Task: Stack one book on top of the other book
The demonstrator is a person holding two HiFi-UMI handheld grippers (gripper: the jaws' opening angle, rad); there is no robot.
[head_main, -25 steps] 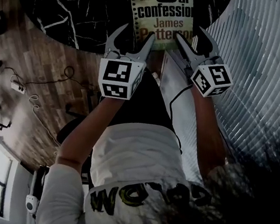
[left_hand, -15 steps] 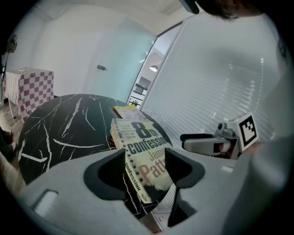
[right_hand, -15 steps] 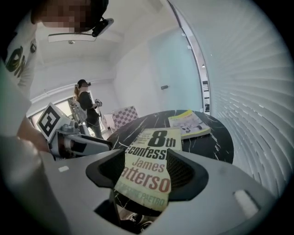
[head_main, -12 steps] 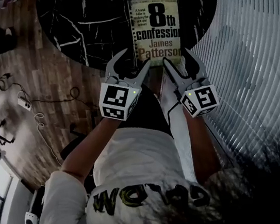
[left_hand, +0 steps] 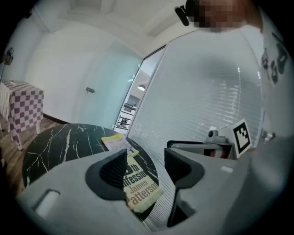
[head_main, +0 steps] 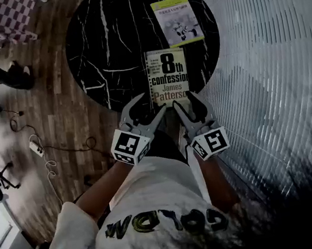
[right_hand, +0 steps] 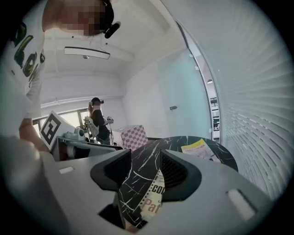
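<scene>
Cream paperback [head_main: 167, 77] lies flat near the front edge of the black marble table [head_main: 104, 47], with the yellow book [head_main: 177, 21] just beyond it, perhaps touching. Short of it, the left gripper [head_main: 152, 104] hangs with its jaws wide and empty. Beside it, the right gripper [head_main: 185, 101] has just been narrowing its jaws, with nothing between them.

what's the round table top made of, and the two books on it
The table top is black with white veins and smooth, so polished marble or a marble-look surface; which one can't be told. The 8th confession book looks like a paperback with a printed card cover. The yellow book is a thin softcover, probably paper or card.
</scene>
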